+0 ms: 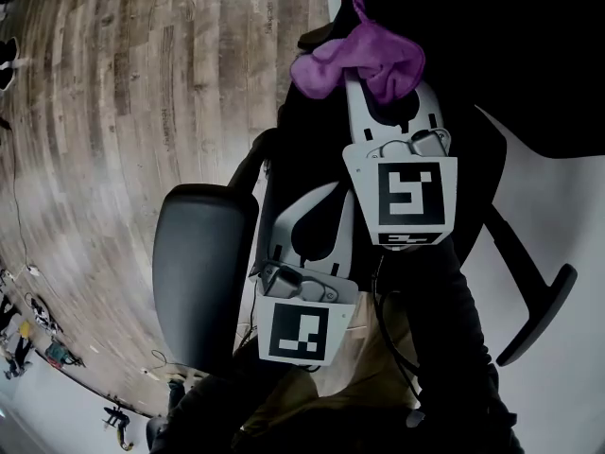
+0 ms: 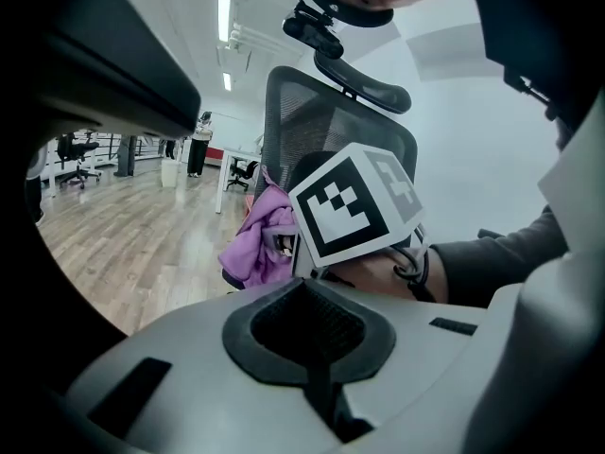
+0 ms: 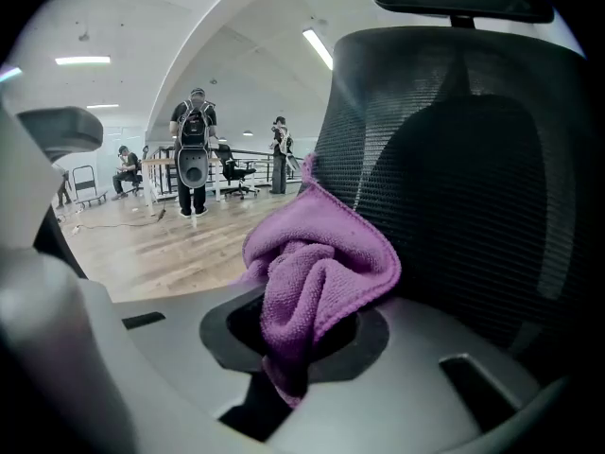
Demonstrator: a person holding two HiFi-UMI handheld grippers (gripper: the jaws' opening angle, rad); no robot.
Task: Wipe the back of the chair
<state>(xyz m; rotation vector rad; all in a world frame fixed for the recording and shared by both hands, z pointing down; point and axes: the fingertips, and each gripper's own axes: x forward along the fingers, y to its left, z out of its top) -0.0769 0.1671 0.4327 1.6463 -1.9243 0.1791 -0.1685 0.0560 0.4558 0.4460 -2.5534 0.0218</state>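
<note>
Room: open office with a pale wood-plank floor [image 1: 142, 83]; people [image 3: 194, 149] stand well off in the background, clear of the work.
Chair back: dark mesh chair back [image 3: 454, 159], upright, fills the right half of the right tool's view, with the headrest [image 3: 454, 3] above it.
Right tool: the right tool [image 3: 302, 339] has its jaws clamped on a bunched purple cloth [image 3: 317, 263]. Only a narrow fold sits in the pinch, and most of the cloth billows out above.
Cloth position: at the left edge of the mesh. It looks to be just touching or just beside it, and I cannot tell which.
Left tool: the left tool [image 2: 307, 334] has its jaws together with nothing between them. It hangs low behind the right tool and is not on the chair.
Stage: wiping looks about to start or barely started, judging from the cloth's place at the edge.
Risk, cloth slip: the mesh will likely drag on the microfibre, so a firm stroke could tug the thin pinched fold out of the jaws.
Risk, bare contact: the loose bunch could fold aside, so that hard tool tips rub the mesh instead of cloth.
Risk, chair moves: nothing braces the chair, so pressure may swivel or push it away and the stroke would skim.
Risk, missed area: a lumpy wad touches only a small patch, so parts of the back could be skipped.
</note>
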